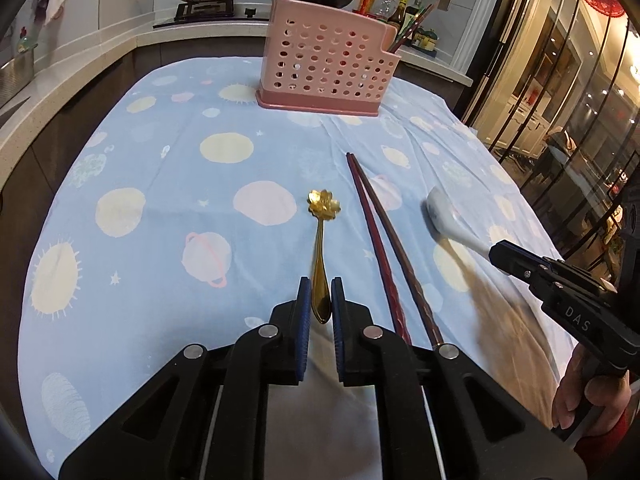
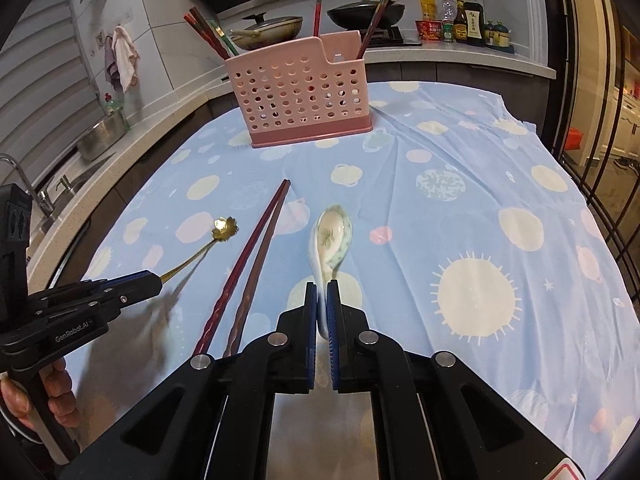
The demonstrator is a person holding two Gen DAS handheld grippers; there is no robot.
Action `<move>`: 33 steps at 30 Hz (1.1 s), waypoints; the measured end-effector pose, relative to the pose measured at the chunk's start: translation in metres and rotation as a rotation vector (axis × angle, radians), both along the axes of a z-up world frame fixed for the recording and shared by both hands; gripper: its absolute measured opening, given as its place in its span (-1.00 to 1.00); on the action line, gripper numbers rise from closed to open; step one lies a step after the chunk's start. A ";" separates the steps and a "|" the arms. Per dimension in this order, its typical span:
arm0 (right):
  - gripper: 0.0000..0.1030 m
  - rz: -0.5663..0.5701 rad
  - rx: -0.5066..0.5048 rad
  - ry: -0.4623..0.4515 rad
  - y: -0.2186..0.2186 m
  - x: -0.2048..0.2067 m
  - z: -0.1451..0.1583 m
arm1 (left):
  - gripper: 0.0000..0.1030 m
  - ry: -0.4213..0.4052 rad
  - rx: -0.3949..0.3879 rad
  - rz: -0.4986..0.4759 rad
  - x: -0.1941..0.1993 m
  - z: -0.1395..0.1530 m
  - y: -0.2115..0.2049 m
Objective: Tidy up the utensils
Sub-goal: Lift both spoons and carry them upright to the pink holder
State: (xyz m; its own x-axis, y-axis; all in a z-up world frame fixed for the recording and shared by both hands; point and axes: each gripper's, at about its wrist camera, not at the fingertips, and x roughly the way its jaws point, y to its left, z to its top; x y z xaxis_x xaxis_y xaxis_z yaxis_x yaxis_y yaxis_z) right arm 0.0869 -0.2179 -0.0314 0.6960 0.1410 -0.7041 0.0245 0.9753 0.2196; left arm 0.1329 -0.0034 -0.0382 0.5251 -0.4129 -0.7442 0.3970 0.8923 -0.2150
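Observation:
My left gripper (image 1: 320, 286) is shut on the handle of a gold flower-bowl spoon (image 1: 322, 216), held just above the cloth; the spoon also shows in the right wrist view (image 2: 224, 227). My right gripper (image 2: 322, 288) is shut on the handle of a white ceramic spoon (image 2: 330, 240), also seen in the left wrist view (image 1: 444, 216). A pair of dark red chopsticks (image 1: 378, 240) lies on the cloth between the two spoons (image 2: 256, 256). A pink perforated utensil holder (image 1: 328, 68) stands at the far side, with several chopsticks in it (image 2: 298, 92).
The table has a blue planet-print cloth (image 1: 168, 208). A counter with a stove, pans and sauce bottles (image 2: 460, 20) runs behind it. A sink with a steel bowl (image 2: 100, 136) lies left. Glass doors (image 1: 560, 80) stand right.

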 end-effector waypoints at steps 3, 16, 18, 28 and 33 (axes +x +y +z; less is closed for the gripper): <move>-0.98 -0.005 0.009 -0.031 -0.002 -0.004 0.011 | -0.85 -0.027 -0.014 -0.001 -0.002 0.012 0.000; -0.87 0.002 0.026 0.035 -0.011 0.005 -0.008 | -0.99 -0.062 -0.012 -0.010 0.004 0.026 -0.007; -0.87 0.000 0.055 0.060 -0.014 0.009 -0.017 | -0.99 -0.062 -0.012 -0.011 0.003 0.026 -0.007; -0.76 0.013 0.093 0.113 -0.012 0.012 -0.034 | -0.99 -0.058 -0.010 -0.016 0.001 0.027 -0.009; -0.73 0.023 0.078 0.114 -0.007 0.009 -0.037 | -0.99 -0.053 -0.008 -0.020 0.001 0.025 -0.010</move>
